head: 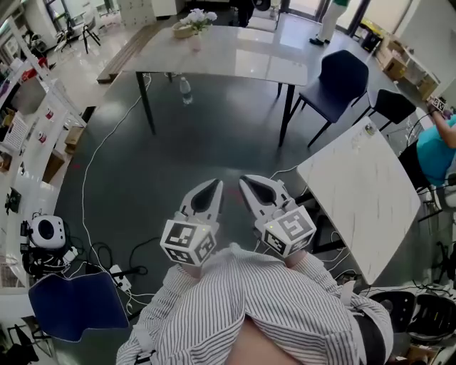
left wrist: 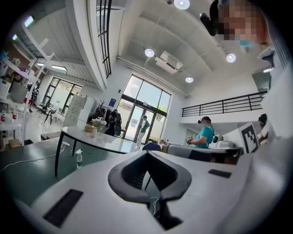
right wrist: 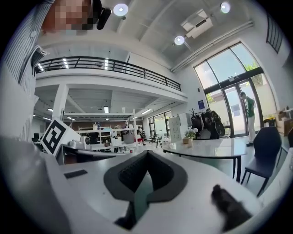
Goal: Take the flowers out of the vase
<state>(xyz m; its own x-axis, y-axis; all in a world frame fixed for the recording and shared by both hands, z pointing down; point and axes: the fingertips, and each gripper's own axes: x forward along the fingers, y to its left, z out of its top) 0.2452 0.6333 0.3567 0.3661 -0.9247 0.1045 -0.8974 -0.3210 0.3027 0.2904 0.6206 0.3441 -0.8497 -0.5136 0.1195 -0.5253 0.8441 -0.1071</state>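
Hovering shut, right claw [head: 244, 179] is far from flowers [head: 199, 17].

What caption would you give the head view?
Left gripper and right gripper, both shut, held far from the vase of flowers on the grey table.

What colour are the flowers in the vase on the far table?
White, with green leaves; the flowers show best in the head view.

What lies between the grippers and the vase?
Head view: bare dark floor runs from the left gripper and right gripper to the table, a water bottle standing under its edge; then bare tabletop up to the vase.
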